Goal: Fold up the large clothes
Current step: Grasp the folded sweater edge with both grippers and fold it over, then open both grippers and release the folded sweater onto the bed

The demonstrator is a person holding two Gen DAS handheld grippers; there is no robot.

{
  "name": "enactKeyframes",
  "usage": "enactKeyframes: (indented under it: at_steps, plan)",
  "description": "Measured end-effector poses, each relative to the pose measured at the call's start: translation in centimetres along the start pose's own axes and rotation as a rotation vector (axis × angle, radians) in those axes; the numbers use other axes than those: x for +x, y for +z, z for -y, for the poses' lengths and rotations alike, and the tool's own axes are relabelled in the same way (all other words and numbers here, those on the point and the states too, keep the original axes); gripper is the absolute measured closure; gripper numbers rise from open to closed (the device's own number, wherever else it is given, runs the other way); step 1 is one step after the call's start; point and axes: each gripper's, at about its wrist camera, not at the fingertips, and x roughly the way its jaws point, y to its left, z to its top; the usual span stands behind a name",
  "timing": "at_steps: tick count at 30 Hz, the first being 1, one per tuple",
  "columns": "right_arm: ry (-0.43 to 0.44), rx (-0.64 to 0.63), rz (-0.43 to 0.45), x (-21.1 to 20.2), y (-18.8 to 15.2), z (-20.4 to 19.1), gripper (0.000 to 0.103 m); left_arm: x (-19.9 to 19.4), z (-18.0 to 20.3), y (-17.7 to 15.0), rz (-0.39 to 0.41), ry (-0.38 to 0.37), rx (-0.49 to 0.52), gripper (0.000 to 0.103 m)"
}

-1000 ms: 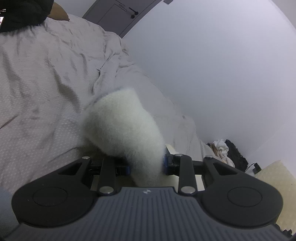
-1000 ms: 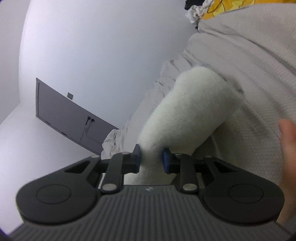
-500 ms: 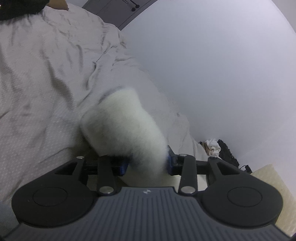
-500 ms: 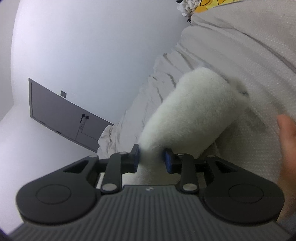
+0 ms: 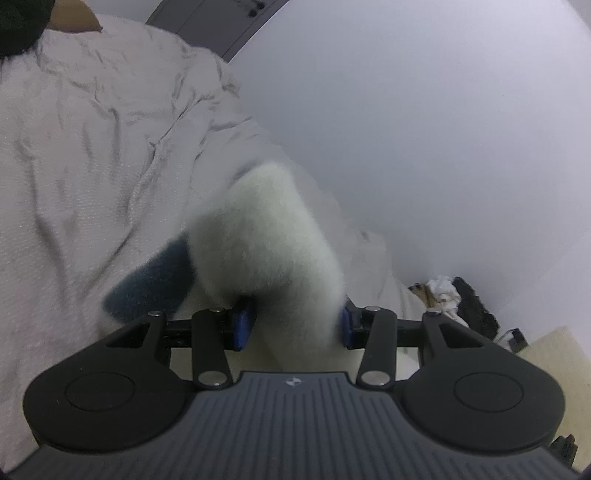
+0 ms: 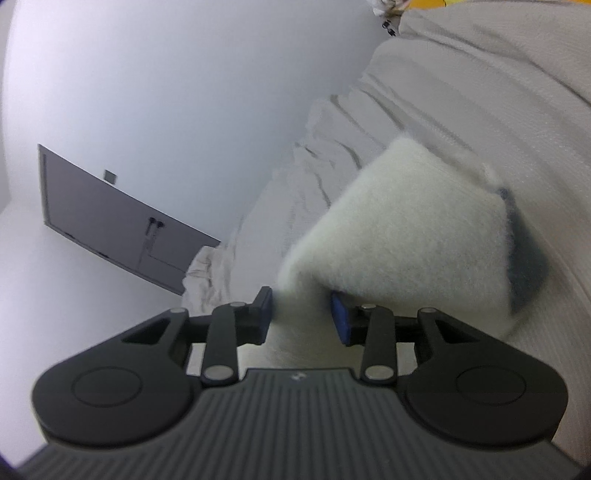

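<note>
Left gripper (image 5: 293,326) has a fluffy white garment (image 5: 266,254) between its blue pads; jaws have just been opening. R pad touches the fleece, L pad (image 5: 243,326) looks just off it w/ a thin gap, so grip reads loose/released, not clamped. Garment bulges fwd from the jaws as a thick rolled fold, blurred at the edges. A dark blue fuzzy part (image 5: 147,288) of it sticks out lower left, lying over the bed cover (image 5: 92,166). Cover is pale, wrinkled, fills the left side of the view. Plain white wall (image 5: 424,129) to the right; small heap of white and black stuff (image 5: 454,299) at its foot, far right.

Right gripper (image 6: 301,317) also straddles the white garment (image 6: 399,236); jaws have just been opening too. Fleece narrows to a neck between the pads, w/ a sliver of space by the L pad (image 6: 264,319); R pad sits at the fleece edge, contact unclear. Not pinched. Garment widens away from the jaws toward upper right, resting on the bed cover (image 6: 498,92). Dark blue strip (image 6: 524,258) shows along its far right edge. Grey door (image 6: 110,221) in the wall, left of view. Bit of yellow fabric (image 6: 424,3) at the top edge.
</note>
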Motion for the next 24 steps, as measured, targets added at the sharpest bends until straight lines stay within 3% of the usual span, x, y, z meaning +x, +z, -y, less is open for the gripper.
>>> enactKeyframes:
  at_steps: [7, 12, 19, 24]
  plan:
    - [-0.052, -0.045, -0.084, 6.4, 2.1, 1.8, 0.065, 8.5, -0.7, 2.4, -0.066, 0.084, 0.031, 0.053]
    - [-0.096, -0.183, -0.111, 9.7, 2.0, 1.3, 0.068, 13.4, -2.6, 2.8, -0.080, 0.095, 0.048, 0.053]
    - [-0.123, -0.321, -0.126, 13.3, 2.5, 1.6, 0.069, 17.6, -4.1, 3.2, -0.105, 0.092, 0.058, 0.053]
    - [-0.105, -0.364, -0.115, 14.2, 2.6, 2.2, 0.069, 18.5, -4.2, 3.1, -0.094, 0.095, 0.101, 0.053]
